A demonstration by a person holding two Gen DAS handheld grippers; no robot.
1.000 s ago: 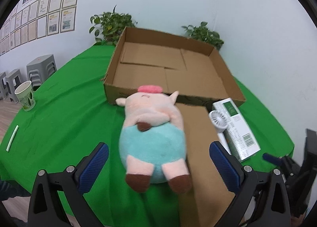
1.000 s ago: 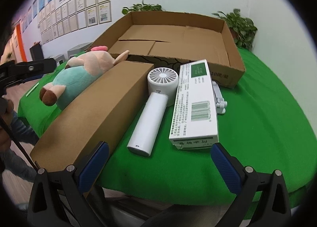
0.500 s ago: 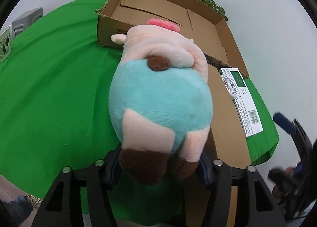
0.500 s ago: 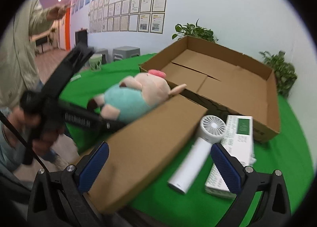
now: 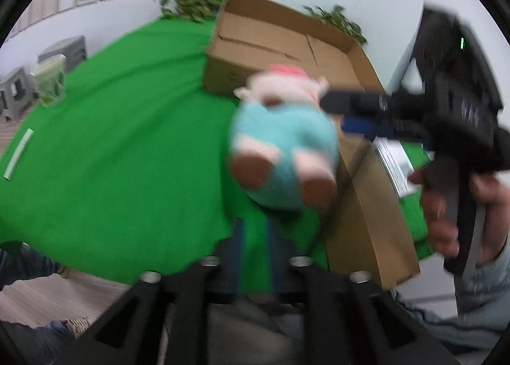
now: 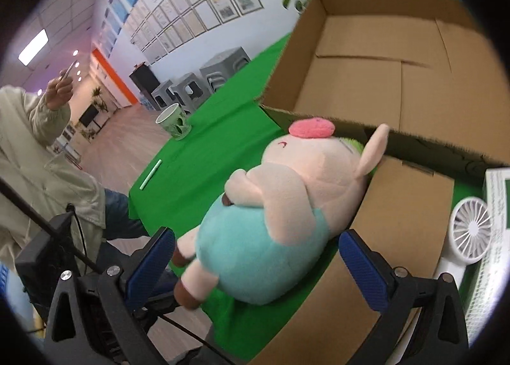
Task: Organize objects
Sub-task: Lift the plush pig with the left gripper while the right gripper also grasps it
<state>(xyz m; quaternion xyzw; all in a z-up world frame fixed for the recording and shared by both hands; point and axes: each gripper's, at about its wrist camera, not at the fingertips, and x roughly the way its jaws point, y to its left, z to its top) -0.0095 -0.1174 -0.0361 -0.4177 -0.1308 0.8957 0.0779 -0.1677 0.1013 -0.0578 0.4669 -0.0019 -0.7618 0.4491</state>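
One plush pig (image 6: 271, 225) is the thing that matters, and it lies on its back on the green table (image 5: 111, 142), head toward the open cardboard box (image 6: 398, 56) and leaning against the flat brown carton (image 6: 404, 237) beside it. Half a second ago the left gripper (image 5: 255, 253) was clamped on the pig's feet; now its blue pads sit nearly together with only green cloth between them, drawn back short of the toy, so that grasp has come off and the pig has not been lifted. The left view is badly blurred, so I cannot tell whether any contact remains. Meanwhile the right gripper (image 6: 255, 266) has swung over from the fan side and now brackets the pig's teal belly, fingers (image 6: 363, 269) spread wide with one to each side and not pressing in. I judge this a handover of the pick to the right hand, with closing on the body the next need. Farther right lie the white handheld fan (image 6: 468, 234) and the green-labelled white box (image 6: 497, 205), both outside the cardboard box, so most of the sorting looks undone
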